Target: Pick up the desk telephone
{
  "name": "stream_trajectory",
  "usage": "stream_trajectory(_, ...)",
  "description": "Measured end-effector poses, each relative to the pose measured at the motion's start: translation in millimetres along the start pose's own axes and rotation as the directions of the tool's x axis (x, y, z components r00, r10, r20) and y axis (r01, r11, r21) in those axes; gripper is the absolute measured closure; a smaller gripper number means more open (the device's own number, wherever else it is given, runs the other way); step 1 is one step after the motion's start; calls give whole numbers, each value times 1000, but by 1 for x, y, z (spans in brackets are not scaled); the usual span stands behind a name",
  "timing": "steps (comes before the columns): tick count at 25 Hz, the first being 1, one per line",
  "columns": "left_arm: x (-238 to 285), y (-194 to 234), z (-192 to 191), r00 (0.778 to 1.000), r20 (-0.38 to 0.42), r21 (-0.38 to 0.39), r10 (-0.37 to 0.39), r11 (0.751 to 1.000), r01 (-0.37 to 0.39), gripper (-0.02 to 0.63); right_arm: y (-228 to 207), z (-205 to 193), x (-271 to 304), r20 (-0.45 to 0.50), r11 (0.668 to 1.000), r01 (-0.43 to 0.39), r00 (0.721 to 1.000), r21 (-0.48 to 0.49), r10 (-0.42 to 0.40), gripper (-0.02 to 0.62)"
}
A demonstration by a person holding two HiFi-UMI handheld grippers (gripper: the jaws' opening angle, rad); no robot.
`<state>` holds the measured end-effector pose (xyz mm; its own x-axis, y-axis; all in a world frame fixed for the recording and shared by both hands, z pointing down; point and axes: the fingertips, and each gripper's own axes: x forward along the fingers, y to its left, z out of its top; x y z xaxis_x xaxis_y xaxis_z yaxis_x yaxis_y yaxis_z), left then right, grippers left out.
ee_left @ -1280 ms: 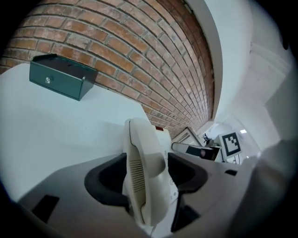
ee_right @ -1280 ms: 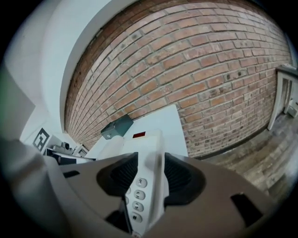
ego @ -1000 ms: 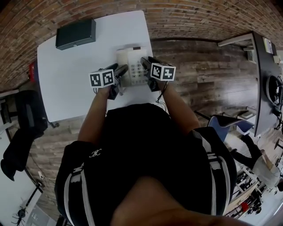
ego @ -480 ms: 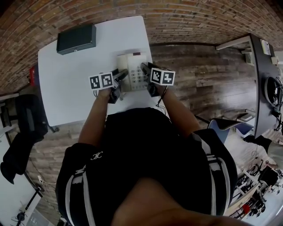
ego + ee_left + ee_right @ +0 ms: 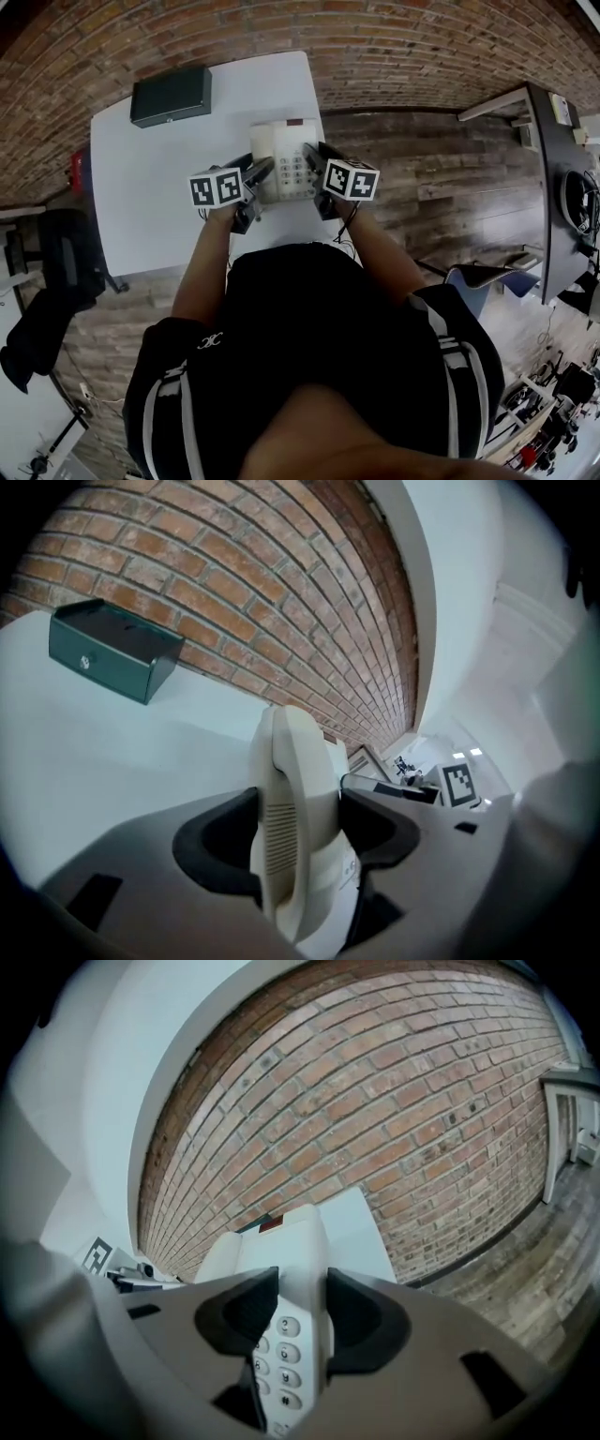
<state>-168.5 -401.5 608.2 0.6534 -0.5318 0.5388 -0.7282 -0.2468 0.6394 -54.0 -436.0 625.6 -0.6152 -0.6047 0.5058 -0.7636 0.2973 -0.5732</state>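
A dark green box (image 5: 171,96) is seen at the left of the white table (image 5: 141,187). Over its right part, the desk telephone (image 5: 286,159) is clamped handset-side by the left gripper (image 5: 298,832) and keypad-side by the right gripper (image 5: 300,1321).

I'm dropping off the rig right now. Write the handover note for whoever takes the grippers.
Grippers: the left gripper is shut on the handset side of the desk telephone. The right gripper is shut on its keypad side.
Where: the phone is between both grippers, over the white table near its right edge. Whether it has cleared the tabletop is not plain.
Done: both grips are set.
Left: raise it clear and keep it level.
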Motion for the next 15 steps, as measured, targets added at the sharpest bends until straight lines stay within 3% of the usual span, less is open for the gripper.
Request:
stream_trajectory(8,-30,-36,47,991,125,86,-38,996,27,331,40,61,-24,137,989,-8,990,-151,29,449)
stream_trajectory(15,-71,-80,91,962,259,203,-86,979,32,331,85,113,-60,281,975,-21,956,-222,85,451)
